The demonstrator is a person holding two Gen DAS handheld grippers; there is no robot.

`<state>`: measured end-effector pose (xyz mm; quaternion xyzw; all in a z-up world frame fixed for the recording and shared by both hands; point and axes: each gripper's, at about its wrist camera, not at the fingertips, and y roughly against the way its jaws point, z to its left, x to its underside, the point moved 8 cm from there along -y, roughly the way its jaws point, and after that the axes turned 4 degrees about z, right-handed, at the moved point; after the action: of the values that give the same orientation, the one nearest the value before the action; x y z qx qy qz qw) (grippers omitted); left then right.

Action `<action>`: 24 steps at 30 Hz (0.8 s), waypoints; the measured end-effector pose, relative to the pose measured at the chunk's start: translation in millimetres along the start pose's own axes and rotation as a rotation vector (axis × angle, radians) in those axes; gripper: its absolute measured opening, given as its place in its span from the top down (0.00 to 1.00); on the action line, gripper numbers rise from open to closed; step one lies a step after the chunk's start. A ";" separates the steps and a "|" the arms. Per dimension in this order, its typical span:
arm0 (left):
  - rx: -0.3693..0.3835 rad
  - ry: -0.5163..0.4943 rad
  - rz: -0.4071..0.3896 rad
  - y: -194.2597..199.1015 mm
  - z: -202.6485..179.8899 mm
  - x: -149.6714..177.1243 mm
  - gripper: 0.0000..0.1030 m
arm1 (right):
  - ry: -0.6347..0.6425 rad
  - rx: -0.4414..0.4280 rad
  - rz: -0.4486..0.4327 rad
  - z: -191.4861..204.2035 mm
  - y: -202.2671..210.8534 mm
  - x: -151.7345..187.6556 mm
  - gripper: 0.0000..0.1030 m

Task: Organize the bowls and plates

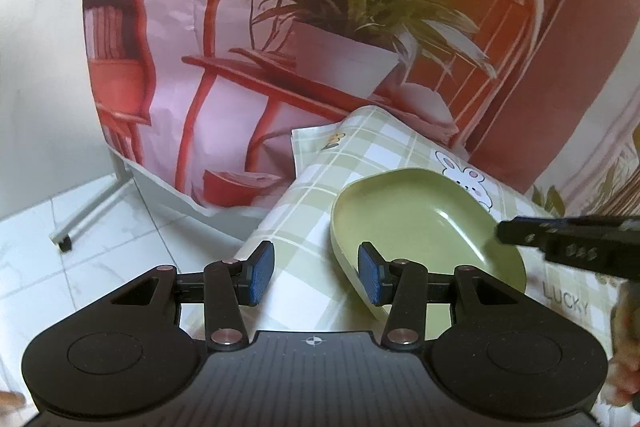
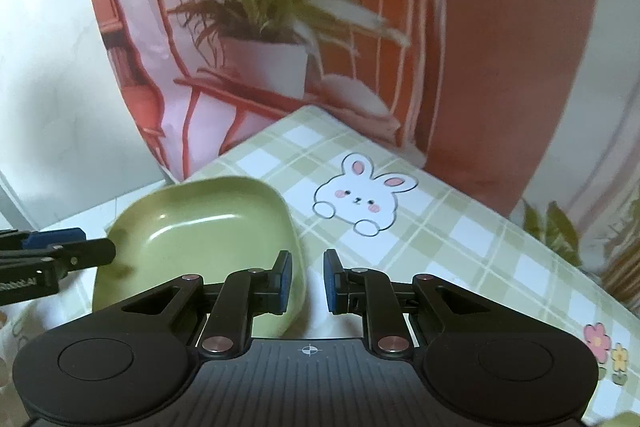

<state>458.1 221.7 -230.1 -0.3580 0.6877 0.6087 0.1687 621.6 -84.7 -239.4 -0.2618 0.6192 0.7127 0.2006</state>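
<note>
A: What's around?
B: A printed backdrop of a potted plant hangs behind the green-checked tablecloth with its rabbit drawing.
A: And the dish?
B: A glossy green plate, squarish with rounded corners, lies near the cloth's left edge.
A: The grippers?
B: The left gripper is open, one pad over the plate's rim. The right gripper stands narrowly apart, empty, just beside the plate's right rim.
</note>
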 end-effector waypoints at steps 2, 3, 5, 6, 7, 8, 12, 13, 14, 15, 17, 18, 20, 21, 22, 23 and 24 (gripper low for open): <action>0.007 0.009 0.007 -3.1 0.2 0.9 0.52 | 0.008 -0.004 0.008 4.0 -5.3 2.4 0.84; 0.010 0.012 0.010 -4.7 -0.2 1.0 0.52 | 0.012 -0.005 0.011 5.3 -7.0 3.6 0.84; 0.015 0.016 0.021 -7.6 -1.4 2.3 0.52 | 0.013 0.000 0.011 6.0 -9.0 5.6 0.84; 0.020 0.021 0.026 -9.0 -2.2 3.5 0.52 | 0.006 0.000 0.011 5.2 -9.3 6.9 0.84; 0.027 0.027 0.029 -10.5 -2.8 4.8 0.52 | -0.001 -0.003 0.010 4.4 -8.8 7.7 0.86; 0.033 0.033 0.033 -11.6 -3.4 6.3 0.52 | -0.009 -0.007 0.012 3.4 -8.6 9.2 0.87; 0.040 0.023 0.026 -11.3 -7.4 10.1 0.65 | -0.027 -0.009 0.021 1.8 -6.6 16.4 0.91; 0.057 0.029 0.028 -10.9 -8.4 10.6 0.70 | -0.031 -0.013 0.019 2.2 -5.9 17.5 0.91; 0.074 0.041 0.031 -9.9 -9.8 11.1 0.77 | -0.036 -0.015 0.018 2.9 -4.5 19.3 0.91; 0.079 0.046 0.033 -8.7 -11.2 11.5 0.84 | -0.040 -0.020 0.016 4.4 -2.4 21.4 0.92; 0.052 0.029 0.033 -5.9 -14.3 13.6 0.85 | -0.043 -0.021 0.015 7.4 2.6 25.6 0.91; 0.040 0.021 0.034 -4.2 -15.4 15.4 0.85 | -0.046 -0.020 0.016 8.9 6.0 28.1 0.91; 0.029 0.021 0.040 -0.2 -16.6 19.8 0.86 | -0.054 -0.021 0.014 10.8 14.7 33.3 0.91; 0.030 0.025 0.046 2.8 -17.1 22.5 0.86 | -0.060 -0.023 0.012 10.8 20.0 36.2 0.91; 0.032 0.027 0.049 6.0 -18.1 24.7 0.86 | -0.069 -0.025 0.009 10.2 25.3 39.4 0.91; 0.034 0.025 0.049 10.3 -19.7 26.7 0.86 | -0.077 -0.027 0.009 10.0 30.3 42.4 0.91; 0.034 0.020 0.047 14.3 -21.7 28.0 0.86 | -0.087 -0.027 0.008 9.0 37.2 46.3 0.91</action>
<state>433.3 193.0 -234.1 -0.3450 0.7077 0.5972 0.1533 561.6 -83.3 -238.4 -0.2306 0.6011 0.7325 0.2210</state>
